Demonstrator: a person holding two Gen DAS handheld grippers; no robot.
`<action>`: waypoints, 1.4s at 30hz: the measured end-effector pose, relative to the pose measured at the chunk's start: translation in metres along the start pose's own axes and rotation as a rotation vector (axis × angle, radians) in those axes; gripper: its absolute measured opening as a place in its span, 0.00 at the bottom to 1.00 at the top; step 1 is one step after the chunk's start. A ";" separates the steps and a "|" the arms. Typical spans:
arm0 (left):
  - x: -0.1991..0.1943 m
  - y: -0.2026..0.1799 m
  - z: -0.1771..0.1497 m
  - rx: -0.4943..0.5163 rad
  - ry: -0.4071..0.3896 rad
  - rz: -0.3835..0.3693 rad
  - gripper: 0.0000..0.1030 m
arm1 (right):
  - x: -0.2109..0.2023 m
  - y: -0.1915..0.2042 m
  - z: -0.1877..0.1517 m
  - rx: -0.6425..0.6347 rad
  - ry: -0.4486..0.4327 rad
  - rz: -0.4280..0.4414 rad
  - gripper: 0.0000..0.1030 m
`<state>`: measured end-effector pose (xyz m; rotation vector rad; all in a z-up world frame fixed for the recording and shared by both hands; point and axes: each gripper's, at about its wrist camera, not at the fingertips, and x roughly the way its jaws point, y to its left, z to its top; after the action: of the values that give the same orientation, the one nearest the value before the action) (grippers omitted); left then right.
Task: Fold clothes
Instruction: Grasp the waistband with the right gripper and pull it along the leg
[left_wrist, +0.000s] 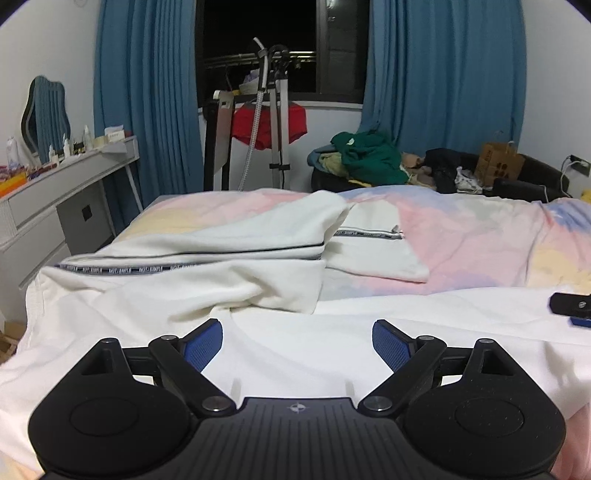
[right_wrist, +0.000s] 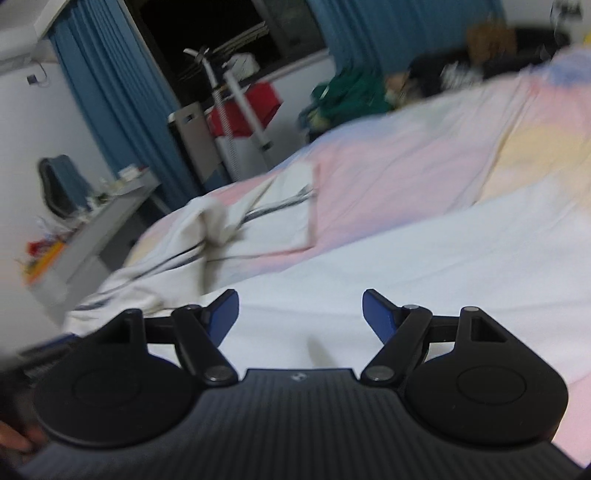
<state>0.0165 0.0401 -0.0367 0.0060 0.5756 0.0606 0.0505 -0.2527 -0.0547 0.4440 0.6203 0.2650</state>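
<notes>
Left wrist view: my left gripper (left_wrist: 297, 341) hangs with its blue pads spread wide and nothing between them, low over a white garment (left_wrist: 288, 354) spread on the bed (left_wrist: 480, 236).
Right wrist view: my right gripper (right_wrist: 300, 314) is likewise spread and empty, over the same white cloth; this frame is smeared, so detail here is doubtful.
Done so far: ahead and left of my left gripper, a cream zip jacket (left_wrist: 207, 258) lies with one sleeve or panel turned over across its body, only loosely, with wrinkles.
Left to do: I judge the folding is early; the white garment under me lies flat and unfolded, and neither gripper has hold of any edge.
Other clothes: a green and dark heap (left_wrist: 369, 158) sits far ahead, well beyond the bed.
Writing: the jacket's dark zip tape (left_wrist: 122, 268) carries small repeated white lettering, too fine to read for sure.
Bag: a brown paper bag (left_wrist: 496, 162) far ahead to the right bears a dark printed mark, unreadable.
</notes>
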 end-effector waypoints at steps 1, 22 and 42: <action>0.002 0.003 0.001 -0.005 -0.005 0.004 0.87 | 0.008 0.001 0.002 0.029 0.019 0.031 0.74; 0.097 0.074 0.000 -0.084 0.014 0.041 0.87 | 0.275 -0.012 0.049 0.598 -0.058 -0.099 0.13; 0.090 0.061 0.001 -0.060 0.005 -0.007 0.87 | 0.096 -0.196 0.158 0.387 -0.333 -0.494 0.08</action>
<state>0.0894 0.1063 -0.0831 -0.0544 0.5783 0.0712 0.2431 -0.4391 -0.0812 0.6721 0.4341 -0.4009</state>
